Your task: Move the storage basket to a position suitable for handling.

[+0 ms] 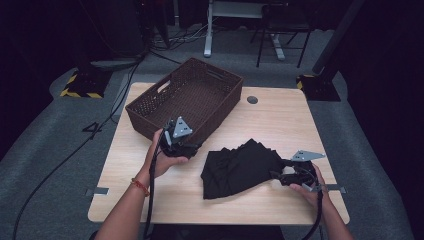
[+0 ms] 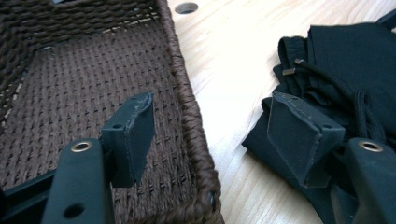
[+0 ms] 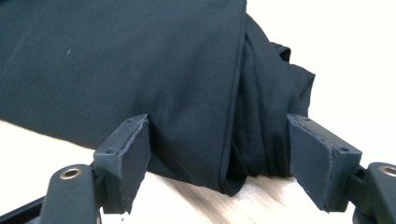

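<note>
Setting: dim room with grey carpet, trailing cables and a chair frame beyond a light wooden table (image 1: 150, 195); every place below is given relative to the basket.
Landmark: brown woven basket (image 1: 150, 102), open-topped, nothing seen inside, set at an angle on the far left part of the table.
Garment: black folded cloth (image 1: 235, 167) laid flat on the table, to the right of the basket's near corner and apart from it; a drawcord is seen on it in the left gripper view (image 2: 327, 81).
Left gripper (image 1: 181, 146): held at the basket's near corner, beside its wall; its fingers (image 2: 133, 135) stand apart with nothing between them, one over the basket floor, the other over the cloth's edge.
Right gripper (image 1: 280, 174): held well right of the basket, at the cloth's right end; its fingers (image 3: 126, 154) stand apart either side of the bunched fold, the cloth between them; no press on it is seen.
Step judged in hand: the cloth is being taken up at both ends for transfer into the basket.
Handling advice: the right fingers are best closed on the full thickness of the fold, not the top layer alone; the left gripper is best brought to the cloth's near-basket edge and closed there, so the fold is kept and the drawcord is not snagged on the weave.
</note>
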`<state>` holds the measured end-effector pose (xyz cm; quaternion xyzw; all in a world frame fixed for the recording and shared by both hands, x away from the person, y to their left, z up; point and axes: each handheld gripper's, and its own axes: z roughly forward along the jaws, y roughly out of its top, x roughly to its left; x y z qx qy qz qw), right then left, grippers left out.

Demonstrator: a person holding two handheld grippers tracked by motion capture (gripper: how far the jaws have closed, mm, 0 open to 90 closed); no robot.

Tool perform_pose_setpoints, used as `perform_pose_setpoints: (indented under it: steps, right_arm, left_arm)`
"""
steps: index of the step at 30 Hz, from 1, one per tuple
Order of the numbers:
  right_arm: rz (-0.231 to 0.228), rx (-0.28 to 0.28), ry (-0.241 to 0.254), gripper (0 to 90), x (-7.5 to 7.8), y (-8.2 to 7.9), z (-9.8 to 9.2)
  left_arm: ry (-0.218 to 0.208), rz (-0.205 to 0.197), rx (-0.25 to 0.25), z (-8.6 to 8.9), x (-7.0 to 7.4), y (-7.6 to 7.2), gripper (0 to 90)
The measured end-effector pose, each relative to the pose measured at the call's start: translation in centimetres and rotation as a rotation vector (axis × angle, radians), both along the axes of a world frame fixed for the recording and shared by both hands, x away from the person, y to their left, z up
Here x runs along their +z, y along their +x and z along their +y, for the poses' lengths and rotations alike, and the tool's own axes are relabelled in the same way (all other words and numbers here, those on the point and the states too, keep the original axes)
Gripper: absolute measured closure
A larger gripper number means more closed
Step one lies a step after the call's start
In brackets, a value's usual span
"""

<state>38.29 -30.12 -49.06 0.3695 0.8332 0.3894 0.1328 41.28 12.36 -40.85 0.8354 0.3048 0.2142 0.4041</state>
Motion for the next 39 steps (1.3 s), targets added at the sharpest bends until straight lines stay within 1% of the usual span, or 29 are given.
perform_pose_setpoints:
  steps: [2,3,4,5,6,7,8,9,11,13,14,15,16,17,18,19,21,24,26,27,28,29,30,31,32,33,35,38,39]
  right_arm:
    - [0.000,0.003,-0.010,25.5,-0.1,-0.1,0.1]
    - [0.005,0.010,-0.014,25.5,-0.4,-0.2,0.3]
    - [0.005,0.010,-0.014,25.5,-0.4,-0.2,0.3]
    - [0.007,0.013,-0.016,25.5,-0.7,-0.2,0.3]
    - [0.009,0.011,-0.015,25.5,-0.7,-0.2,0.4]
    - [0.008,0.011,-0.016,25.5,-0.7,-0.3,0.3]
    - [0.007,0.014,-0.017,25.5,-0.7,-0.3,0.3]
    - [0.004,0.018,-0.017,25.5,-0.7,-0.4,0.3]
    - [0.003,0.022,-0.008,25.5,-0.9,-0.6,0.2]
    - [-0.007,0.018,-0.006,25.5,-1.0,-0.8,0.1]
    - [-0.007,0.023,-0.008,25.6,-1.0,-0.8,0.1]
    - [-0.008,0.026,-0.012,25.5,-1.0,-0.8,0.1]
    - [-0.010,0.030,-0.015,25.4,-1.0,-0.8,0.2]
    - [-0.012,0.037,-0.019,25.4,-1.0,-0.9,0.1]
    - [-0.018,0.044,-0.024,25.4,-1.0,-0.9,0.1]
    - [-0.020,0.048,-0.030,25.5,-1.1,-1.0,0.1]
    - [-0.025,0.054,-0.031,25.5,-1.1,-1.1,0.0]
    - [-0.019,0.052,-0.030,25.5,-1.0,-1.3,-0.1]
    - [-0.018,0.053,-0.029,25.7,-0.9,-1.3,-0.1]
    - [-0.035,0.044,-0.017,27.0,-0.5,-1.5,-0.3]
    - [-0.035,0.044,-0.017,27.0,-0.5,-1.5,-0.3]
    - [-0.046,0.035,0.004,27.0,-0.2,-1.6,-0.5]
    - [-0.068,0.013,0.030,27.1,0.6,-1.7,-0.7]
    - [-0.082,0.008,0.040,27.1,1.0,-1.8,-0.7]
    - [-0.082,0.008,0.040,27.1,1.0,-1.8,-0.7]
    - [-0.097,-0.001,0.046,26.7,1.7,-1.7,-0.6]
    - [-0.106,-0.002,0.043,25.4,2.2,-1.4,-0.1]
    - [-0.103,0.006,0.033,24.7,2.5,-0.7,0.6]
    - [-0.103,0.006,0.033,24.7,2.5,-0.7,0.6]
  left_arm:
    - [0.006,0.009,0.000,-0.2,-0.1,0.1,34.4]
    - [0.013,0.027,0.000,-0.5,-0.3,0.5,35.4]
    - [0.013,0.027,0.000,-0.5,-0.3,0.5,35.5]
    - [0.040,0.038,0.011,-0.9,-0.6,0.8,36.3]
    - [0.058,0.045,0.016,-1.1,-0.8,1.0,38.3]
    - [0.077,0.054,0.012,-1.3,-1.0,1.2,38.8]
    - [0.101,0.044,0.015,-1.5,-1.1,1.1,39.1]
    - [0.104,0.035,0.014,-1.7,-1.2,1.1,42.0]
    - [0.108,0.042,0.012,-1.8,-1.2,1.2,47.4]
    - [0.119,0.034,0.013,-1.7,-1.2,1.3,58.7]
    - [0.117,0.036,0.010,-1.7,-1.3,1.4,63.8]
    - [0.126,0.023,0.023,-1.7,-1.4,1.4,68.2]
    - [0.136,0.009,0.028,-1.7,-1.5,1.5,76.1]
    - [0.122,0.015,0.018,-1.5,-1.5,1.6,77.4]
    - [0.102,0.022,0.014,-1.4,-1.5,1.6,77.8]
    - [0.094,0.025,0.011,-1.3,-1.6,1.7,78.2]
    - [0.094,0.023,0.004,-1.2,-1.6,1.6,78.6]
    - [0.066,0.026,-0.005,-1.1,-1.7,1.6,78.8]
    - [0.061,0.025,-0.008,-1.1,-1.8,1.5,78.9]
    - [0.051,0.028,-0.025,-1.1,-1.8,1.3,78.9]
    - [0.051,0.028,-0.025,-1.1,-1.8,1.3,79.0]
    - [0.051,0.025,-0.035,-1.1,-1.8,1.2,79.0]
    - [0.051,0.021,-0.054,-1.3,-1.8,0.9,79.0]
    - [0.051,0.021,-0.054,-1.3,-1.8,0.9,79.0]
    - [0.052,0.019,-0.066,-1.4,-1.8,0.8,79.0]
    - [0.051,0.019,-0.094,-1.7,-1.8,0.5,79.0]
    - [0.049,0.022,-0.123,-2.0,-1.8,0.1,79.0]
    - [0.054,0.020,-0.174,-2.3,-1.8,-0.4,79.0]
    - [0.054,0.020,-0.174,-2.3,-1.8,-0.4,79.0]
